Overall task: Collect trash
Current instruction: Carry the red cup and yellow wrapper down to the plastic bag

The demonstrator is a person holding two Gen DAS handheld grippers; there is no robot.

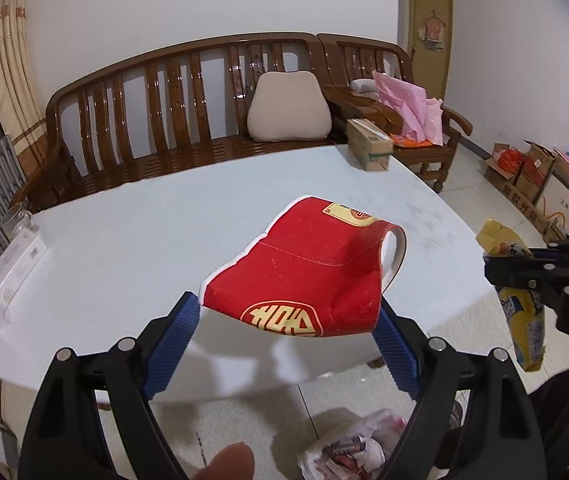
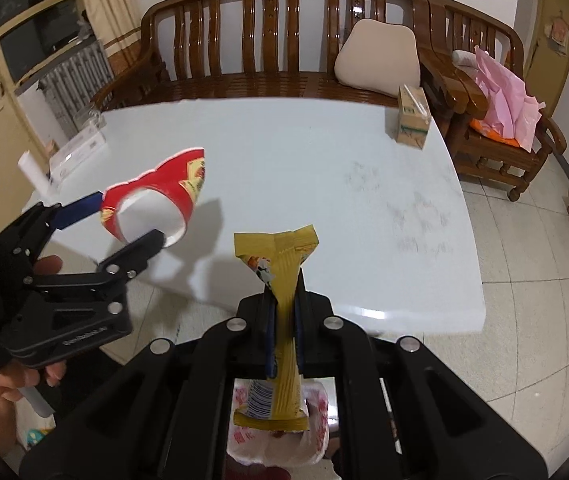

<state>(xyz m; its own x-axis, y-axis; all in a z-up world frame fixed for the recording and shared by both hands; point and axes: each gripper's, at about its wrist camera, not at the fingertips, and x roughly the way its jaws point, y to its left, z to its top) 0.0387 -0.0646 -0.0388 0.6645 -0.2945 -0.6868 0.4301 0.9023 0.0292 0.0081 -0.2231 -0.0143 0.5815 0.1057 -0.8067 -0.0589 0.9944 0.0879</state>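
Now ribbed blue fingers (image 1: 172, 328) clamp a crushed, glossy red paper cup (image 1: 304, 268).

I see a crushed red paper cup (image 1: 308, 276) with a matt outside and a crinkly, shiny yellow plastic wrapper (image 2: 284, 312). The white table (image 2: 284, 152) looks smooth and scuffed; the wooden bench (image 1: 156, 92) is glossy with varnish.

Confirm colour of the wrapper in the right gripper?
Yellow wrapper, a barcode near its lower end; clearest in the right wrist view.
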